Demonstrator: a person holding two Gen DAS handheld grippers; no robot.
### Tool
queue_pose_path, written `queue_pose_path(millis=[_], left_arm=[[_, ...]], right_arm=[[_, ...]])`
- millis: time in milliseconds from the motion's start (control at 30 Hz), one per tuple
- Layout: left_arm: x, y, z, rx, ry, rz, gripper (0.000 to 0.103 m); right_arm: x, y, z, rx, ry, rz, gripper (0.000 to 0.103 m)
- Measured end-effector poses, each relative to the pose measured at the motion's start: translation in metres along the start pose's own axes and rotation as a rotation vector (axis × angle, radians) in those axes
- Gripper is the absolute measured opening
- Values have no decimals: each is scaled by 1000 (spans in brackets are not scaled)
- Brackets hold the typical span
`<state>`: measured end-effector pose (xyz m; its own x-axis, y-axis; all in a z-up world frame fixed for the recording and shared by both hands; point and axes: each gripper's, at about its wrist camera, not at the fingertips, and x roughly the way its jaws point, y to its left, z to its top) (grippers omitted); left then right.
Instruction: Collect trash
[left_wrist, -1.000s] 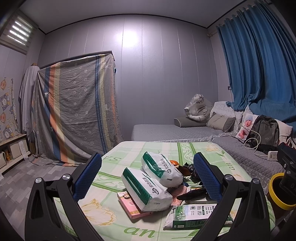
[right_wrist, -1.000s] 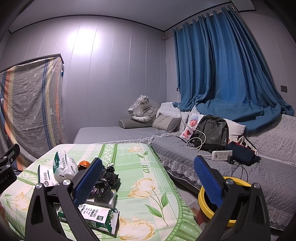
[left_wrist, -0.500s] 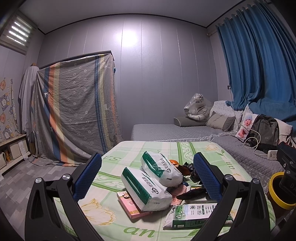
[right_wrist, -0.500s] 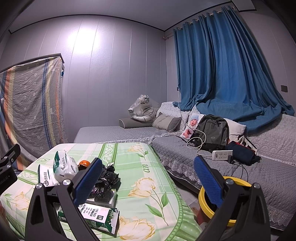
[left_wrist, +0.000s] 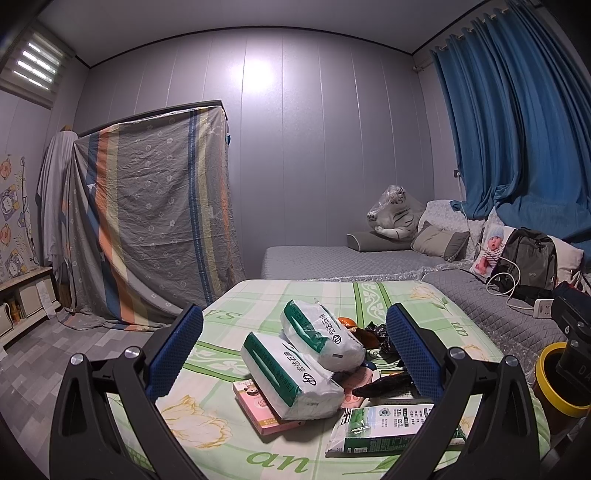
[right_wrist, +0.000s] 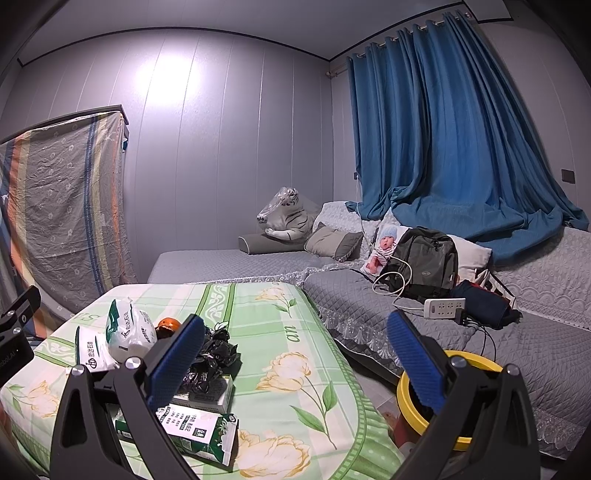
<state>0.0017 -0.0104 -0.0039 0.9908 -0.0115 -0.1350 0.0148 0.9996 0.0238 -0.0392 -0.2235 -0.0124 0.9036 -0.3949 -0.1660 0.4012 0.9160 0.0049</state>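
Observation:
A pile of trash lies on the green floral table: two white-and-green tissue packs, a pink flat box, a green-and-white wrapper, crumpled black plastic and an orange peel. My left gripper hovers open above the packs, holding nothing. My right gripper is open too, over the table's right edge, with the black plastic by its left finger. A yellow-rimmed bin stands on the floor right of the table.
A grey sofa wraps the back and right, carrying cushions, a plush tiger, a backpack and a power strip. A sheet-covered rack stands at the left. Blue curtains hang at the right.

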Motion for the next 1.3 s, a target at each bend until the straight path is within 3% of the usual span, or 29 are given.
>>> queue_pose_path(millis=[133, 200, 400, 467, 633, 700, 933, 1167, 1267, 1300], left_arm=[[0, 2, -2, -5, -5, -8, 95], [0, 6, -8, -13, -20, -30, 95], [16, 37, -33, -69, 2, -92, 95], [24, 49, -40, -75, 22, -95, 95], [34, 58, -51, 25, 24, -81, 95], [42, 60, -54, 62, 53, -104, 95], [76, 77, -66, 21, 245, -214, 95], [98, 86, -76, 9, 351, -242, 95], [103, 82, -78, 23, 371, -239, 95], [104, 79, -78, 36, 375, -239, 95]], right_arm=[[7, -1, 2, 5, 22, 29, 95], [21, 0, 1, 18, 66, 91, 95], [79, 1, 7, 46, 328, 336, 95], [100, 4, 5, 81, 410, 454, 95], [134, 22, 9, 73, 526, 564, 95], [157, 32, 8, 69, 612, 560, 95], [233, 79, -14, -39, 859, 487, 95], [277, 100, -38, -41, 975, 475, 95], [289, 107, -47, -42, 1002, 471, 87], [293, 108, -49, -45, 1013, 463, 77]])
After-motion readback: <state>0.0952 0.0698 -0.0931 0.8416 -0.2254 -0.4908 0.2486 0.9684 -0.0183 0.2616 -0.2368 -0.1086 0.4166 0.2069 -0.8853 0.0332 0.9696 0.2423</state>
